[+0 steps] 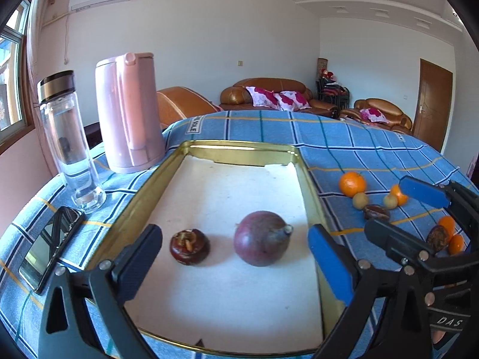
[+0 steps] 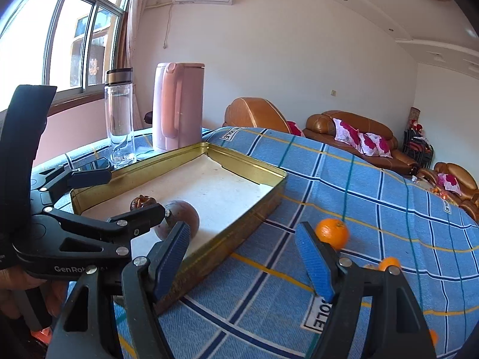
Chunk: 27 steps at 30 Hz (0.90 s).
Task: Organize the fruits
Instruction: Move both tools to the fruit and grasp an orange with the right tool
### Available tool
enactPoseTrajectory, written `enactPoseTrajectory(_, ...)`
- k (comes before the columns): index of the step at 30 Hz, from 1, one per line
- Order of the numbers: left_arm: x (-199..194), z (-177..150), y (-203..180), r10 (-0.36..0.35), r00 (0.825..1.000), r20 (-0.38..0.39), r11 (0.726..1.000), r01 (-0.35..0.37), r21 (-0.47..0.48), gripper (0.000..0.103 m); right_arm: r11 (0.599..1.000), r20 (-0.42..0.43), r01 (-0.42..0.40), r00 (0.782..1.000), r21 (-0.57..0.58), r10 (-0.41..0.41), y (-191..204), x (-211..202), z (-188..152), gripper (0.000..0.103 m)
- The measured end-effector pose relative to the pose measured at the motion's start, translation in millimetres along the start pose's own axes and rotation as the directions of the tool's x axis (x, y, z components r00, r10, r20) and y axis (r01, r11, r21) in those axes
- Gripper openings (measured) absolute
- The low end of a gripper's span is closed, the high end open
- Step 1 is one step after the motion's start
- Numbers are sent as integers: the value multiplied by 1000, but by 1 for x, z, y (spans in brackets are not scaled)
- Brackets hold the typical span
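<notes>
A gold metal tray (image 1: 310, 185) with a white floor lies on the blue checked cloth. In it sit a purple round fruit (image 1: 261, 238) and a small dark brown fruit (image 1: 189, 246). My left gripper (image 1: 236, 257) is open and empty, its fingers either side of these two fruits. To the right of the tray lie an orange (image 1: 352, 183), small yellow-green fruits (image 1: 360, 200), a brown fruit (image 1: 376, 211) and more small oranges (image 1: 447, 224). My right gripper (image 2: 242, 257) is open and empty above the cloth beside the tray (image 2: 260, 206), with the orange (image 2: 332, 233) just past its right finger.
A pink kettle (image 1: 127, 113), a clear bottle (image 1: 70, 146) and a phone (image 1: 51, 248) stand left of the tray. The table's edges curve away behind. Brown sofas (image 1: 269, 92) stand at the back of the room.
</notes>
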<state>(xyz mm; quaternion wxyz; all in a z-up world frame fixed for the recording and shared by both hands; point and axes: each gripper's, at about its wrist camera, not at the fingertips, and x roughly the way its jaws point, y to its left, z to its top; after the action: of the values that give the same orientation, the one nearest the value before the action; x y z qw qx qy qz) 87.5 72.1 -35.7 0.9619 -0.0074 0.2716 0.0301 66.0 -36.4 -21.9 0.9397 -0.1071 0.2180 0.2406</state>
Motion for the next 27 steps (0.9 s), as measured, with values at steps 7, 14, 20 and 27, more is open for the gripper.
enactPoseTrajectory(7, -8, -1, -56, -96, 995, 4, 992, 96, 84, 101, 988, 15, 109, 994, 109, -111, -53, -50, -27, 74)
enactPoseTrajectory(14, -5, -2, -116, -209, 977, -44, 964, 213, 158, 101, 949, -44, 231, 973, 214, -227, -103, -85, -70, 74)
enactPoseTrajectory(20, -3, -6, -166, -285, 954, -91, 928, 299, 224, 101, 918, -103, 290, 957, 272, -271, -135, -94, -96, 74)
enactPoseTrajectory(27, 5, -8, -199, -346, 926, -153, 890, 376, 257, 101, 912, -153, 288, 955, 291, -253, -147, -88, -108, 70)
